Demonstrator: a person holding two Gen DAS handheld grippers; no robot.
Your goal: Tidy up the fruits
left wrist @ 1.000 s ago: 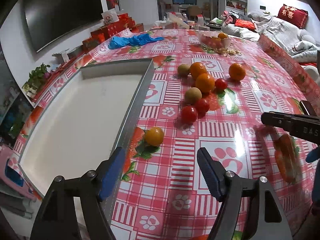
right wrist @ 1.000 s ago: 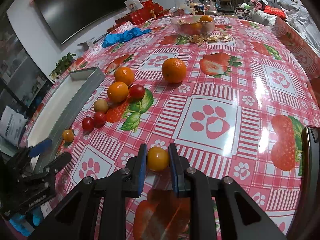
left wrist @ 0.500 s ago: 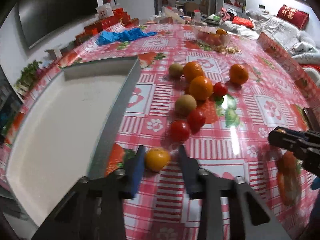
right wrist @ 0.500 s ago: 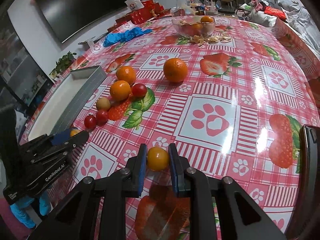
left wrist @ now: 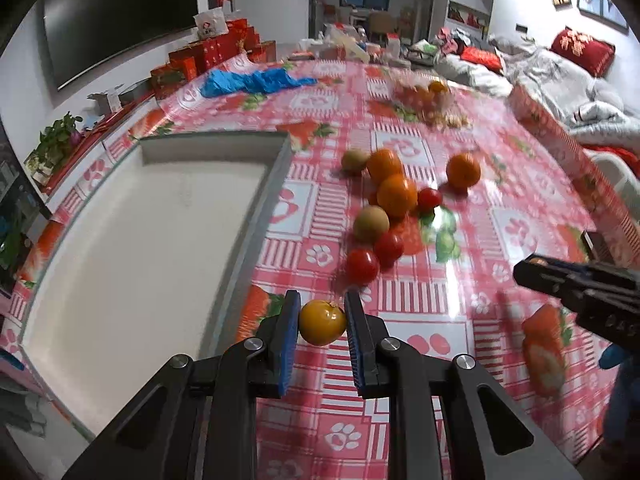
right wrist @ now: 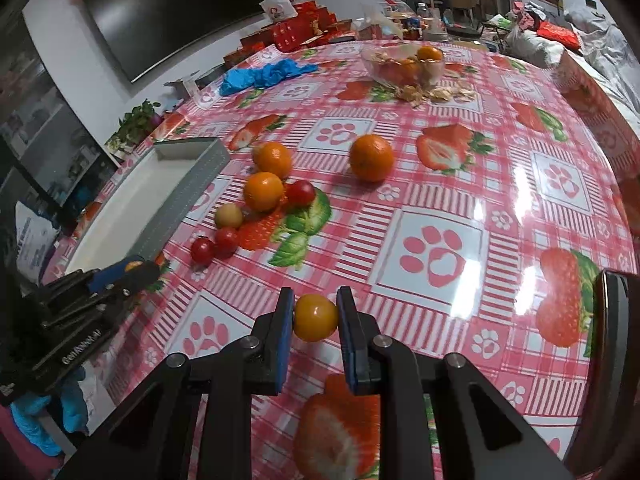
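Left wrist view: my left gripper has its blue-padded fingers pinched on a small yellow-orange tomato; both pads touch its sides. This tomato sits just beside the long wall of the shallow grey rectangular tray with a white floor, over the red-and-white checked plastic tablecloth with paw and strawberry prints. I cannot tell whether the tomato rests on the cloth or is held clear of it.

Beyond the fingers, loose fruit on the cloth: two red cherry tomatoes touching each other, a tan round fruit just behind them, two oranges close together with a third red tomato beside the nearer one, a second tan-green fruit at the far end, and one orange apart to the right. My right gripper shows at the right edge.

Right wrist view: my right gripper is clamped on a second yellow-orange tomato, pads against both sides, over the cloth near its front edge, well apart from the tray. The left gripper shows at lower left, next to the tray's near end. A clear glass bowl holding orange fruit stands at the far side, with dry husks scattered in front and a crumpled blue cloth to its left.
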